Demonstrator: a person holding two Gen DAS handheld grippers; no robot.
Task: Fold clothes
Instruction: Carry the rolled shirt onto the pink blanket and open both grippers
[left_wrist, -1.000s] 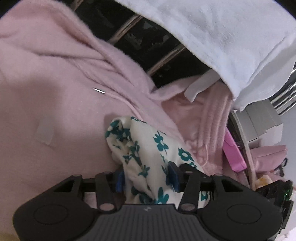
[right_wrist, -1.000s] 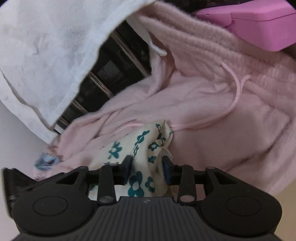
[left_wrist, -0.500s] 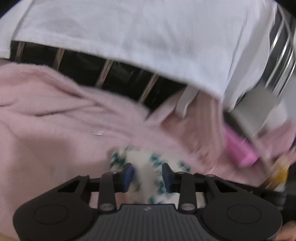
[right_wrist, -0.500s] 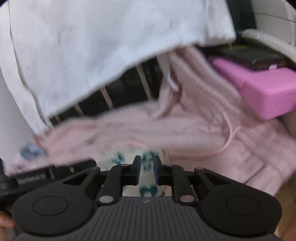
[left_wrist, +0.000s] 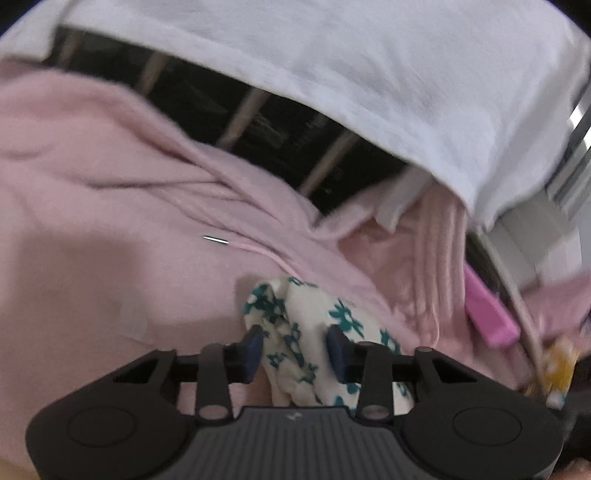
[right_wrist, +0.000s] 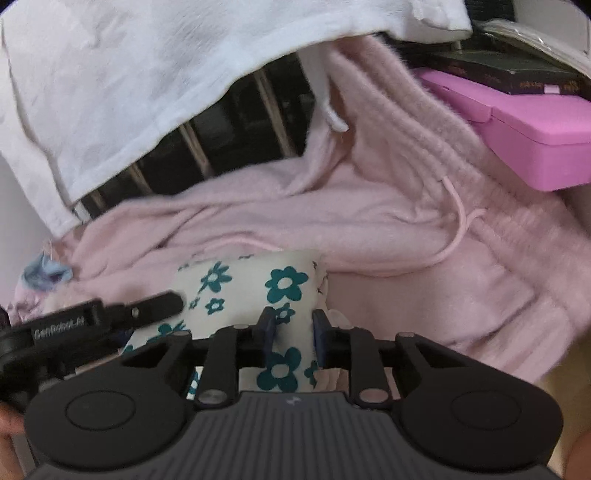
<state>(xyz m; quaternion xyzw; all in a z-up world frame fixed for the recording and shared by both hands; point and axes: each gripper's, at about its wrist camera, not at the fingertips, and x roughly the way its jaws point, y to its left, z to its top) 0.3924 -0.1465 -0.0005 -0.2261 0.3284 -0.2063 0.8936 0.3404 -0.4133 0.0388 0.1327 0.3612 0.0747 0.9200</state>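
Right now I have both claws on the same small garment, the cream floral cloth (right_wrist: 258, 284) with teal flowers, which lies bunched on top of the pink fleece hoodie (right_wrist: 369, 206). From my right claw (right_wrist: 293, 332) the cloth runs forward and to the left, a short band whose long axis goes toward my left claw (right_wrist: 110, 314), visible at the left edge of the right wrist view. So the cloth spans between the two, one end to each hand, and neither hand is nearer than the other.

My right claw's jaws have just been moving, closing and then easing a little, and they are clamped on a fold of the floral cloth at its right end. My left claw (left_wrist: 295, 350) has just been closing too; a twisted fold of the floral cloth (left_wrist: 306, 325) sits between its jaws. The left pad presses on it, but the left wrist view is smeared, so I take the other pad to be biting as well rather than seeing it cleanly.

Since the cloth's long axis lies along the line between my hands, I judge the next move should draw them apart along that line to stretch it flat before folding. A white towel (right_wrist: 129, 74) hangs over the rail behind, and a pink box (right_wrist: 535, 140) sits to the right.
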